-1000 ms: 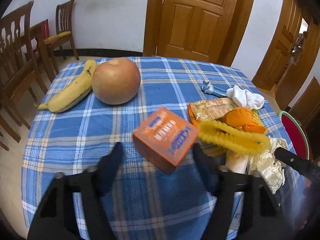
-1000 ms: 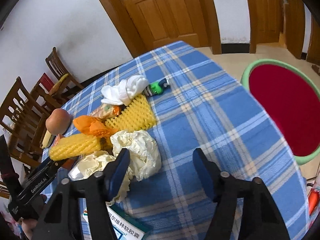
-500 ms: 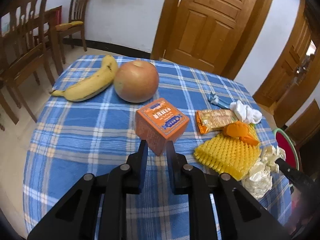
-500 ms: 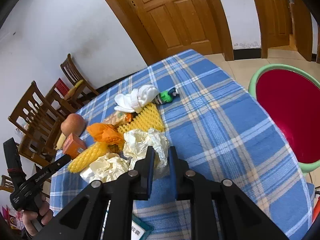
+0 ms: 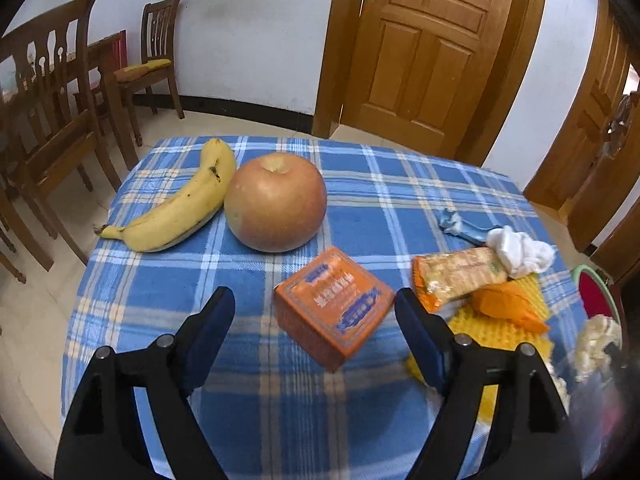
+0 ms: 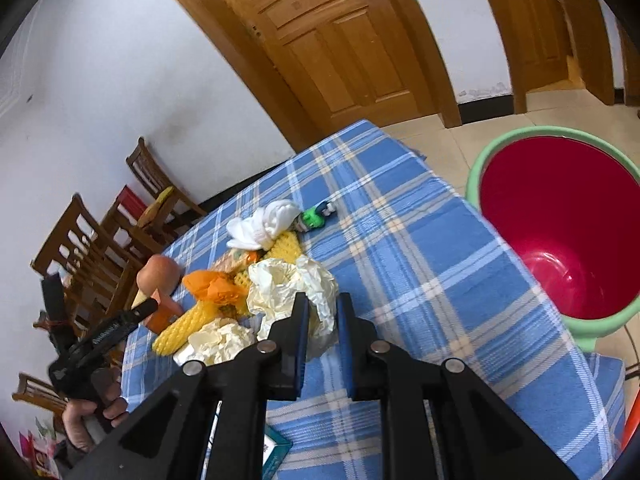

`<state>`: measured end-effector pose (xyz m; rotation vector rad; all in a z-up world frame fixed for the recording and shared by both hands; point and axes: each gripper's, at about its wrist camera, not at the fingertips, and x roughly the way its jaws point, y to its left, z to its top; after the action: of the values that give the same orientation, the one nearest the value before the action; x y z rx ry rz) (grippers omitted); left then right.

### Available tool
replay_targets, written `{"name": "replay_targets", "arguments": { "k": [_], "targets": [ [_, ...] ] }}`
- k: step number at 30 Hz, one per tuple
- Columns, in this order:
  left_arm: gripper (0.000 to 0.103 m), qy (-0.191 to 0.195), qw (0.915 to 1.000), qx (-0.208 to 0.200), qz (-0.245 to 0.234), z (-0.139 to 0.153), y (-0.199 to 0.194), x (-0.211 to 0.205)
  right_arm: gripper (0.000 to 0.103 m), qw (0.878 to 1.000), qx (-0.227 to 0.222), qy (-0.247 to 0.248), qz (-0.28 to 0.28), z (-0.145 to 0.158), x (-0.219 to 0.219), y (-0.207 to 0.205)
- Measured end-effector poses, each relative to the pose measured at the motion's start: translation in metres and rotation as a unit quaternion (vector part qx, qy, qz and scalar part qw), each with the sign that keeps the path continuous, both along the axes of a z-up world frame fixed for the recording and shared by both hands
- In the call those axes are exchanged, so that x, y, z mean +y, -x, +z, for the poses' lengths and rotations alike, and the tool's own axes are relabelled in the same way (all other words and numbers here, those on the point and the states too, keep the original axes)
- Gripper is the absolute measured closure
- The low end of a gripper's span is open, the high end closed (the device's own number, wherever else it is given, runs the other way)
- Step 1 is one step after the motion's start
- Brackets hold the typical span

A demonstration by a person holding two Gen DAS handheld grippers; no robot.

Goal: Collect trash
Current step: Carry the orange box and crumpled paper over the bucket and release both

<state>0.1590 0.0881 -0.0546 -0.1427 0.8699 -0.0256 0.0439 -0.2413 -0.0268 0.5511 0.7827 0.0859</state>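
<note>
The bench [image 5: 360, 184] under its blue plaid cloth carries everything. Beside it, on the floor, stands the red bin [image 6: 560, 216] with a green rim. The left tongs [image 5: 316, 320] are spread wide around the orange box [image 5: 334, 312], their pads clear of its sides. The right tongs [image 6: 322, 320] are nearly pressed together, pinching a fold of the crumpled cream paper [image 6: 288, 284] at the edge of the trash heap. An apple [image 5: 276, 202] touches a banana [image 5: 180, 204] at the far side. A white tissue [image 6: 264, 224] lies atop yellow foam netting [image 6: 180, 328].
</note>
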Motion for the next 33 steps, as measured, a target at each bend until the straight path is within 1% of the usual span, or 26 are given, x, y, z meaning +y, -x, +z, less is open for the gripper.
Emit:
{"name": "replay_targets", "arguments": {
  "k": [3,6,8,9,13,15,21,23,28,33],
  "targets": [
    [0.021,0.010,0.9999,0.006,0.007,-0.006,-0.006,0.004,0.087,1.000,0.001,-0.005,-0.003,-0.001,-0.006,0.000],
    [0.022,0.025,0.9996,-0.001,0.014,-0.007,-0.007,0.008,0.087,1.000,0.000,-0.006,-0.004,-0.002,-0.009,0.000],
    [0.032,0.032,0.9994,-0.004,0.013,-0.006,-0.007,0.009,0.087,1.000,-0.001,-0.007,-0.004,-0.003,-0.010,0.001],
    [0.043,0.036,0.9993,-0.002,0.009,-0.006,-0.007,0.008,0.087,1.000,0.000,-0.007,-0.004,-0.003,-0.010,0.001],
    [0.043,0.035,0.9994,-0.002,0.008,-0.005,-0.004,0.004,0.087,1.000,-0.004,-0.002,-0.008,-0.004,-0.011,0.005],
    [0.043,0.034,0.9994,-0.010,0.003,-0.001,0.002,0.002,0.087,1.000,-0.007,-0.002,-0.009,-0.003,-0.012,0.008],
    [0.043,0.029,0.9980,-0.052,-0.023,0.030,0.025,-0.009,0.087,1.000,-0.013,-0.005,-0.013,0.000,-0.015,0.016],
    [0.043,0.036,0.9967,-0.064,-0.034,0.044,0.033,-0.016,0.087,1.000,-0.019,-0.007,-0.012,0.003,-0.015,0.019],
    [0.043,0.041,0.9937,-0.081,-0.066,0.072,0.047,-0.044,0.087,0.999,-0.037,-0.007,-0.020,0.016,-0.022,0.026],
    [0.043,0.021,0.9911,-0.091,-0.095,0.088,0.053,-0.085,0.087,0.998,-0.054,-0.005,-0.041,0.030,-0.041,0.037]
  ]
}}
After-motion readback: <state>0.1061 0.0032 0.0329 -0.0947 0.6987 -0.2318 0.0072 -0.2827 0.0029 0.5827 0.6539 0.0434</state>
